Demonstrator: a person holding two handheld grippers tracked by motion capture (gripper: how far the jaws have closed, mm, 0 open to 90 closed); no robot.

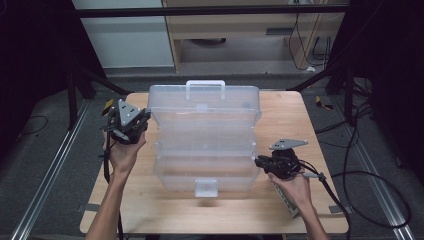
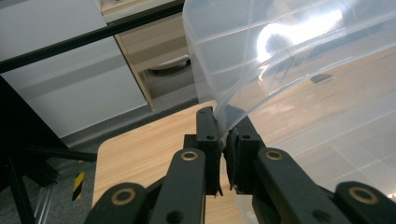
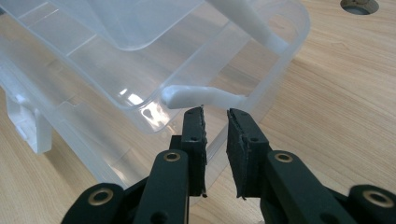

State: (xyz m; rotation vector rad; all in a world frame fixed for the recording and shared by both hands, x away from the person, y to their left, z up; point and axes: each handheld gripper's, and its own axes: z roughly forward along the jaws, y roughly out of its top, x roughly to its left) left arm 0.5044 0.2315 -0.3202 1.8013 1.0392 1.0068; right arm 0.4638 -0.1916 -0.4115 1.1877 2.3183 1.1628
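Note:
A clear plastic tiered box stands open in the middle of the wooden table, its trays stepped back toward a white handle. My left gripper is at the box's upper left corner. In the left gripper view it is shut on the thin clear wall of the top section. My right gripper is at the lower right side. Its jaws stand narrowly apart over the lower tray's rim, just below a white link arm.
A white latch hangs at the box's front edge. Cables trail off the table's right side onto the carpet. A cabinet stands behind the table, and dark frame legs flank it. The table has a round hole.

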